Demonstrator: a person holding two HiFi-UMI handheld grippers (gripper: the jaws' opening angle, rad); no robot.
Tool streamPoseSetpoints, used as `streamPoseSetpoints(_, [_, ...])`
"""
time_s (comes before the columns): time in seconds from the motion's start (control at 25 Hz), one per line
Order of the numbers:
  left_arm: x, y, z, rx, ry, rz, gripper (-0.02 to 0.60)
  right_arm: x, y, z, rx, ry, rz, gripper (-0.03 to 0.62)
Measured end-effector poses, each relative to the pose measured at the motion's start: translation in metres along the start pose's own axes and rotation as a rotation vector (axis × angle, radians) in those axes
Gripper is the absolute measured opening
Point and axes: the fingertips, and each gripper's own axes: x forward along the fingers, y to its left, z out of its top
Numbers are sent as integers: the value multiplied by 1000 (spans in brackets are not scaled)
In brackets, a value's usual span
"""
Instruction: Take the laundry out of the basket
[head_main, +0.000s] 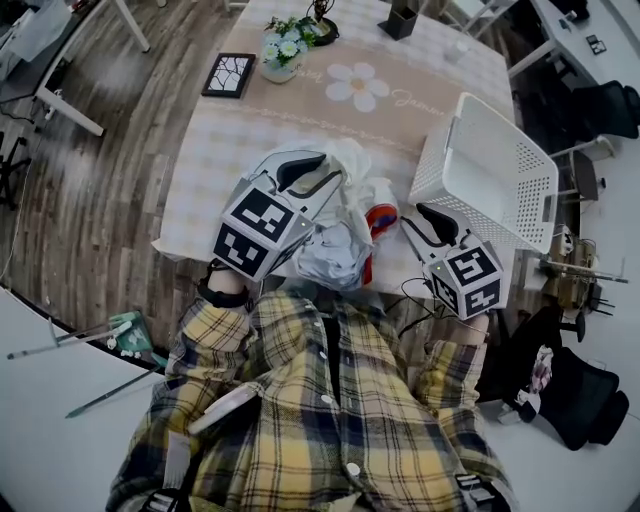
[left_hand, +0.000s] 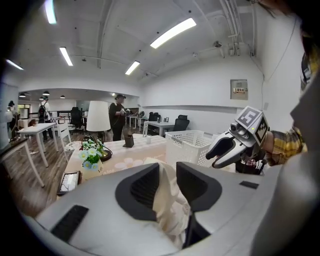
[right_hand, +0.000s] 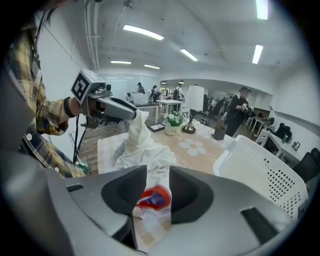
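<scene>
Beside one basket (head_main: 500, 170), left hand-held gripper (left_hand: 167, 175) and right hand-held gripper (right_hand: 158, 184) clamp one white garment (head_main: 332, 255).

A vase of white and blue flowers (head_main: 280, 55) stands on a table (head_main: 200, 170) dressed in checked cloth. Seen from the head view, a black-framed picture (head_main: 229, 75) lies just left of the vase and a daisy-print runner (head_main: 358, 87) stretches to its right. A white-shaded lamp (left_hand: 98, 116) rises close behind the vase, and beyond it a person (left_hand: 118, 117) stands among office desks.
</scene>
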Motion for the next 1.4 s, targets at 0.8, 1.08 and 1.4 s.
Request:
streamPoseSetpoints(0.8, [-37, 10, 18, 74, 49, 65, 187, -14, 29, 132, 144, -478, 102, 154])
streamPoseSetpoints(1.08, [-50, 8, 39, 55, -47, 50, 187, -23, 32, 161, 177, -577, 117, 139])
streamPoseSetpoints(1.4, [-61, -5, 70, 1, -216, -7, 174, -43, 37, 183, 203, -674, 141, 83])
